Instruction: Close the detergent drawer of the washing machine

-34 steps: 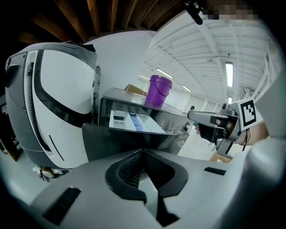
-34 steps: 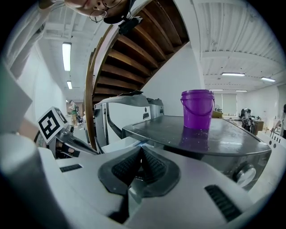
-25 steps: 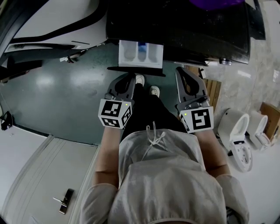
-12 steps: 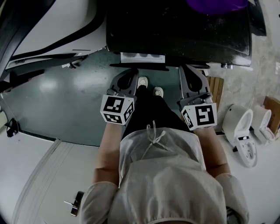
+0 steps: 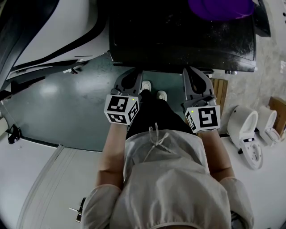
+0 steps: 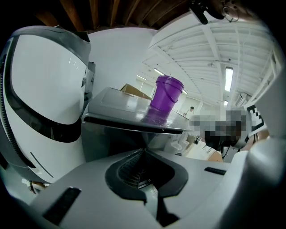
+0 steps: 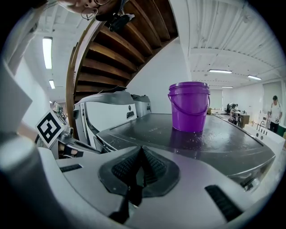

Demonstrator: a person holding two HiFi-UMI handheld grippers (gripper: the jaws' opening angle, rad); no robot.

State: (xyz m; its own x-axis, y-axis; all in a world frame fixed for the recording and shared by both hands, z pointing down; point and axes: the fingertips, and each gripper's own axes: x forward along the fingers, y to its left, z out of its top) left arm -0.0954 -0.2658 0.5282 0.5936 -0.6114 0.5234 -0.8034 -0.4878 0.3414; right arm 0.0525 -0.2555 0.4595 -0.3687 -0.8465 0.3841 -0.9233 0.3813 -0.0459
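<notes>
The dark washing machine (image 5: 178, 31) fills the top of the head view, a purple bucket (image 5: 219, 8) standing on its lid. No part of the detergent drawer sticks out past the machine's front edge; the front face itself is hidden from above. My left gripper (image 5: 134, 72) is shut and empty, its tips at that front edge. My right gripper (image 5: 190, 70) is shut too, tips at the same edge further right. The left gripper view has the shut left gripper (image 6: 144, 150) just below the machine's lid (image 6: 120, 112). The right gripper (image 7: 142, 147) points over the lid (image 7: 214, 138) towards the bucket (image 7: 188, 106).
A large white machine (image 5: 49, 27) stands to the left. Teal floor (image 5: 58, 107) lies between it and me. White ceramic fixtures (image 5: 248, 129) and a wooden pallet (image 5: 219, 89) sit at the right. My shoes (image 5: 152, 89) are close under the washing machine.
The drawer's white compartments stuck out a second ago, showed only a strip half a second ago, and are now out of sight. Both grippers moved forward to the machine's front.
</notes>
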